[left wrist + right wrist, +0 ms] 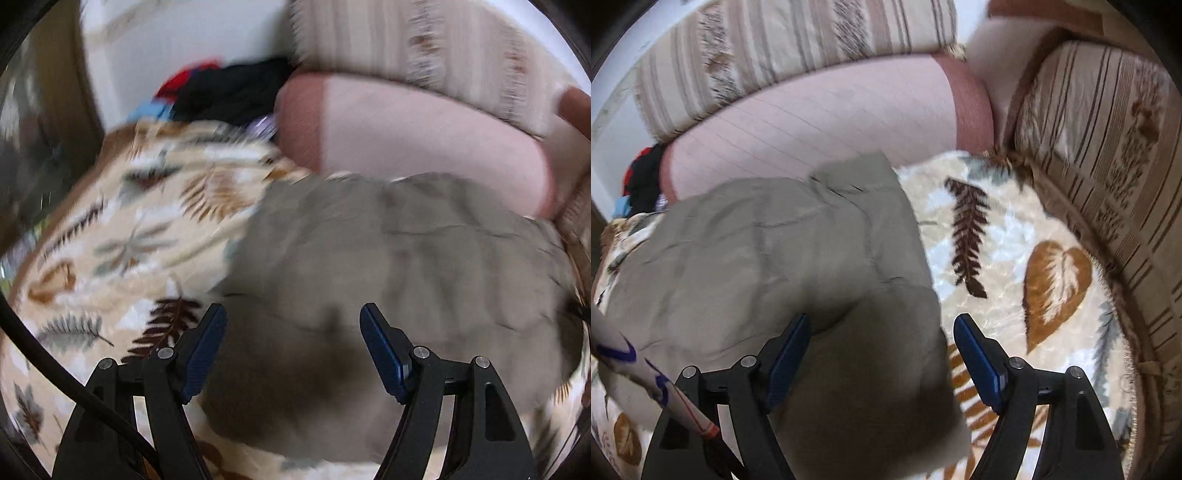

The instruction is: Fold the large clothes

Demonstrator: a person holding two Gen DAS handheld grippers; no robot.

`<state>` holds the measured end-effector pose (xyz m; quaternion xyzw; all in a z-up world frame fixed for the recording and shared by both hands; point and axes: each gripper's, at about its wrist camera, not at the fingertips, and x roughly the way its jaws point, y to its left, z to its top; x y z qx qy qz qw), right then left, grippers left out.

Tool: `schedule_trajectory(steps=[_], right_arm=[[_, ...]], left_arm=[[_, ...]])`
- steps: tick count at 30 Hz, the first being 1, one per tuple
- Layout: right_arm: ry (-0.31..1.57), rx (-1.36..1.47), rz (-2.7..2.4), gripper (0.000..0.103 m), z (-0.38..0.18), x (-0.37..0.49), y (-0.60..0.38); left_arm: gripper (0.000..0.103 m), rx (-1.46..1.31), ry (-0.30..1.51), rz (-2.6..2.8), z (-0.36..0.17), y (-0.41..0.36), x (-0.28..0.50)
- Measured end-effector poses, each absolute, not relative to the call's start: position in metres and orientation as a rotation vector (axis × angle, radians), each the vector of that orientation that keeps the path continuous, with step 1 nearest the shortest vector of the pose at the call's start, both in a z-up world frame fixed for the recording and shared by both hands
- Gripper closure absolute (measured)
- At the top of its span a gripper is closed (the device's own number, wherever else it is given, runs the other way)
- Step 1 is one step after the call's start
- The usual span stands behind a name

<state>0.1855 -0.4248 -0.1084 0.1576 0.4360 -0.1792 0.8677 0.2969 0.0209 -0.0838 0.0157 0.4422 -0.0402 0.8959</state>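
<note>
A grey-olive garment (pixel 399 266) lies folded into a rough rectangle on a cream blanket with a leaf pattern (pixel 122 236). It also shows in the right wrist view (pixel 783 266), with its right edge running down toward the camera. My left gripper (pixel 293 314) is open and empty, hovering above the garment's near left part. My right gripper (pixel 882 325) is open and empty above the garment's near right corner. Both views are blurred by motion.
A pink bolster (pixel 820 118) lies behind the garment, with striped cushions (pixel 798 40) above and a striped armrest (pixel 1108 155) at right. A pile of dark, red and blue clothes (pixel 221 92) sits at the back left. A person's sleeve (pixel 646 376) shows at lower left.
</note>
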Motion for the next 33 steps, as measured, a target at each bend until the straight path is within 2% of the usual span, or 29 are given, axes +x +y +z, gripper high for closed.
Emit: schedule_trajectory(steps=[3,6,8,12,15,17,21,27,29,31,32,33], right_arm=[[0.939,0.443,-0.355,0.008,-0.13,0.19,-0.451],[0.956,0.522,-0.289,0.004,-0.145,0.193,-0.467],[0.959,0.562,-0.246,0.002,-0.152,0.194,-0.473],[0.983,0.706,-0.127,0.001,-0.171,0.195,-0.49],[0.992,0.865,-0.018,0.0,-0.191,0.193,-0.499],[0.975,0.873,0.03,0.0,-0.194,0.192,-0.5],[0.958,0.856,0.099,0.0,-0.195,0.194,-0.491],[0.94,0.852,0.189,0.0,-0.197,0.206,-0.463],[0.937,0.853,0.164,0.004,-0.195,0.208,-0.456],[0.928,0.895,0.143,0.016,-0.193,0.207,-0.456],[0.921,0.918,0.14,0.025,-0.192,0.204,-0.455],[0.916,0.918,0.137,0.034,-0.189,0.201,-0.454]], left_arm=[[0.029,-0.102,0.972,-0.073,-0.107,0.061,0.325],[0.028,-0.231,1.006,-0.156,-0.125,0.088,0.34],[0.023,-0.288,1.027,-0.244,-0.136,0.095,0.346],[0.016,-0.37,1.078,-0.405,-0.156,0.093,0.36],[0.014,-0.452,1.121,-0.543,-0.169,0.088,0.368],[0.013,-0.49,1.16,-0.651,-0.176,0.077,0.371],[0.0,-0.389,1.17,-0.665,-0.18,0.045,0.365],[0.0,-0.389,1.178,-0.566,-0.179,0.028,0.364],[0.007,-0.394,1.184,-0.526,-0.174,0.028,0.361],[0.027,-0.361,1.173,-0.479,-0.163,0.023,0.353],[0.032,-0.337,1.162,-0.461,-0.157,0.02,0.348],[0.042,-0.312,1.151,-0.446,-0.149,0.017,0.345]])
